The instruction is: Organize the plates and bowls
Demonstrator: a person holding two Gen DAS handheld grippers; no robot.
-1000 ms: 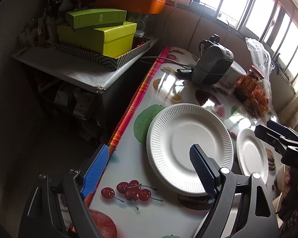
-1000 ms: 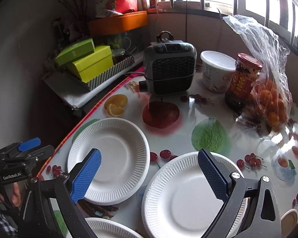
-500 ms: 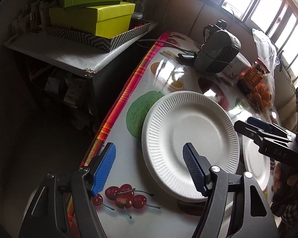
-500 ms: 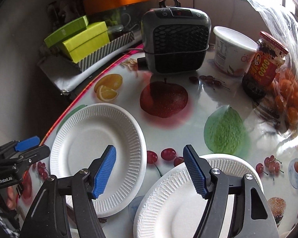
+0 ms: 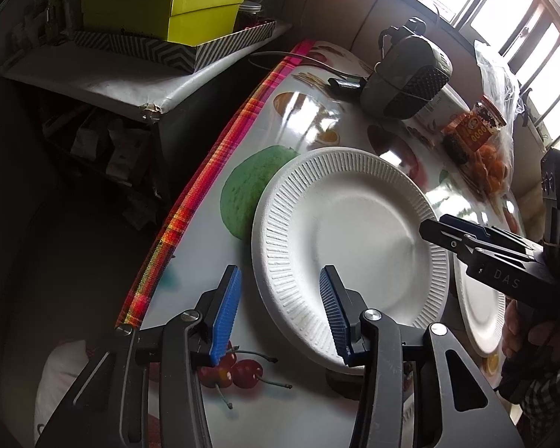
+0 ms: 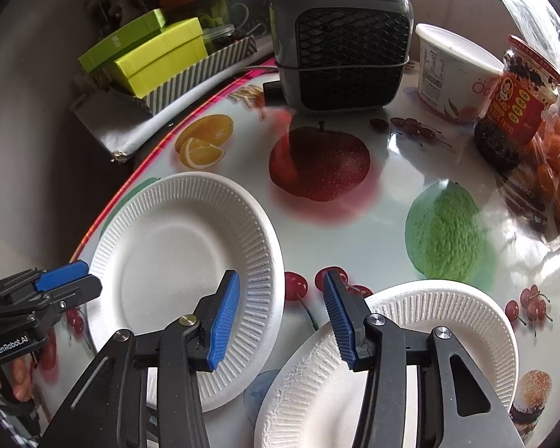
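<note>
A table with a shiny fruit-printed cover carries two white paper plates that can be counted with certainty. The left plate lies flat near the left edge of the table, and the right plate lies near the front, tilted, with its near-left rim raised. Far on the table stand a small grey heater, a white tub, a red-labelled jar and a clear bag of oranges; none of them is close to the plates. To the left, off the table, two green boxes sit in a striped tray on a low shelf. The left gripper stands over the near-left rim of the left plate, one blue pad outside the rim and one over the plate, and the pads do not press on it. The right gripper hangs above the gap between the two plates, with nothing between its pads. Compared with one second ago, both grippers are lower and nearer to the plates, and the jaws of both have just been closing to about a third of their width. The right plate was flat then.
</note>
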